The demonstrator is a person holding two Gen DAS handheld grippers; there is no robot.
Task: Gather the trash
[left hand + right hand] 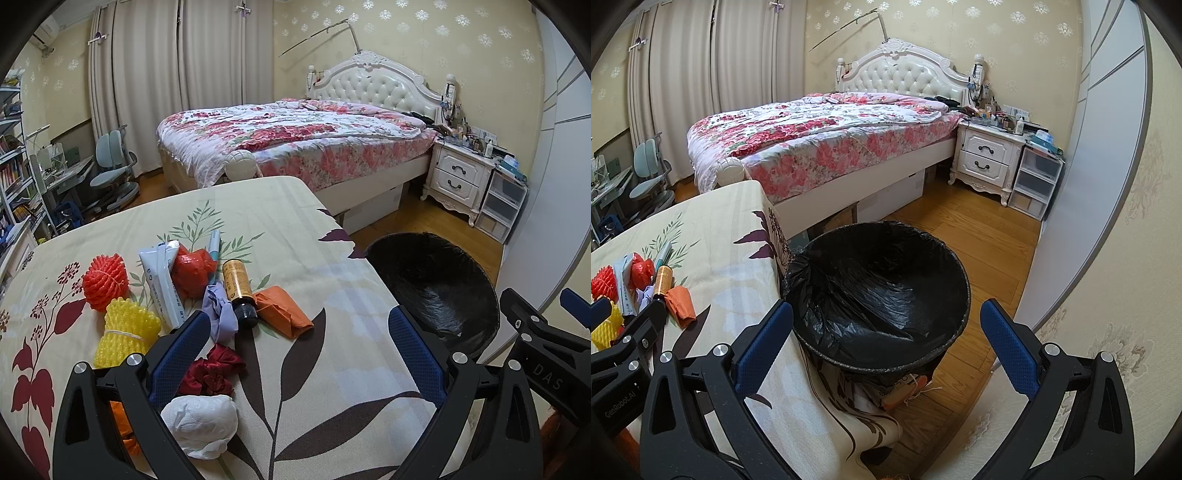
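Observation:
Trash lies on the leaf-patterned table (295,229): an orange foam net (105,282), a yellow foam net (125,332), a white wrapper (164,284), a red crumpled bag (194,271), a brown bottle (240,291), an orange paper wad (282,310), a purple scrap (221,314), a dark red cloth (212,371) and a white tissue wad (201,424). My left gripper (295,350) hovers open above the table, with the tissue and red cloth by its left finger. My right gripper (886,347) is open over the black-lined bin (875,291) beside the table, holding nothing.
A bed (295,140) with a floral quilt stands behind the table, a white nightstand (986,158) and plastic drawers (1034,181) to its right. A desk chair (110,170) and shelves (14,166) are at far left. Wood floor (979,240) surrounds the bin.

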